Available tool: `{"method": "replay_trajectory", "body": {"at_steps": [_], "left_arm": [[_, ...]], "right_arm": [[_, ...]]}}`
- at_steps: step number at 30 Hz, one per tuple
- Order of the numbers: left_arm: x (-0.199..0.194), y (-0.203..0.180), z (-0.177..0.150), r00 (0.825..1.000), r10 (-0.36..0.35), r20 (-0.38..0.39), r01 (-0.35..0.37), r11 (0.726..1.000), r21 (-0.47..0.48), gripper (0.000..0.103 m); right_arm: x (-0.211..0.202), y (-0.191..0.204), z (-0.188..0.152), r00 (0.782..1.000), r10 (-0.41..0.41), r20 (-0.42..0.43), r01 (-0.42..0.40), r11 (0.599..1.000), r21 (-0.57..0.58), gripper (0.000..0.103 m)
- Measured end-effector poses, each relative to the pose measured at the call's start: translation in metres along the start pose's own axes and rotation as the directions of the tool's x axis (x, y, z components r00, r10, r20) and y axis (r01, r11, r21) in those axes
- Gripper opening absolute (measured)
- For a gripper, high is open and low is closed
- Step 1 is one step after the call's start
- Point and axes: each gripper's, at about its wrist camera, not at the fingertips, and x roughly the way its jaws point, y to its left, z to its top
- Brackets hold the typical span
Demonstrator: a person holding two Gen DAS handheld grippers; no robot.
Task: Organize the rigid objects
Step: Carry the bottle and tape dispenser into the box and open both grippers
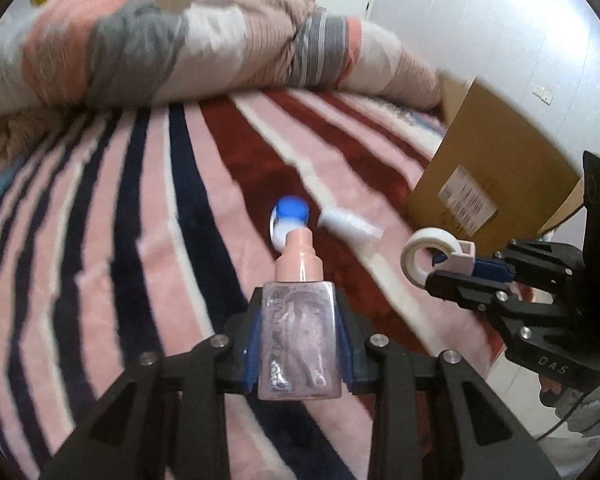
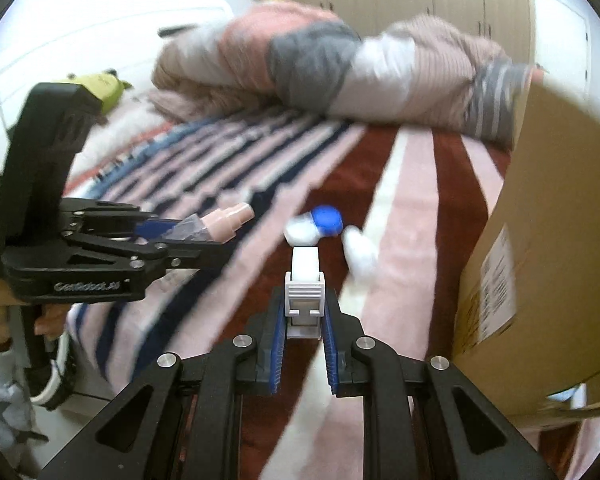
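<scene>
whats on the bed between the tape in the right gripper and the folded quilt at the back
In the right wrist view, past the tape dispenser lie a blue-capped jar and a small white bottle; beyond them only striped blanket reaches the folded quilt.

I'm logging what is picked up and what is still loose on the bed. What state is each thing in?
Left gripper: shut on the pump bottle.
Pump bottle: held, pink pump pointing forward.
Right gripper: shut on the tape dispenser.
Tape dispenser: held, white roll forward.
Blue-capped jar: loose on the blanket.
White bottle: lying on its side on the blanket.
Cardboard box: standing on the bed; top not visible.
</scene>
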Motion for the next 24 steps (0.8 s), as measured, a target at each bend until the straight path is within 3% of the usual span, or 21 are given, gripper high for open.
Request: {"method": "replay_trajectory", "body": {"at_steps": [5,11,17,20,24], "left_arm": [[-0.048,-0.025,0.041,0.995,-0.006,0.099,0.000,0.998,0.062,0.028],[-0.080,-0.080,0.100,0.977,-0.100,0.187,0.068,0.983,0.171,0.028],[-0.063,-0.143,0.141,0.963,-0.224,0.152,0.178,0.946,0.270,0.028],[-0.037,-0.168,0.155,0.955,-0.285,0.082,0.253,0.926,0.282,0.028],[0.000,-0.192,0.168,0.955,-0.295,-0.010,0.285,0.914,0.290,0.028]], "right_arm": [[-0.059,0.003,0.028,0.991,0.044,0.123,-0.038,0.998,-0.044,0.012],[-0.120,-0.031,0.056,0.980,0.024,0.199,-0.016,0.999,-0.045,0.012],[-0.144,-0.092,0.064,0.989,-0.053,0.135,0.051,0.998,0.020,0.012],[-0.143,-0.125,0.061,0.994,-0.086,0.066,0.082,0.995,0.062,0.012],[-0.132,-0.159,0.054,0.992,-0.120,-0.038,0.123,0.988,0.088,0.013]]}}
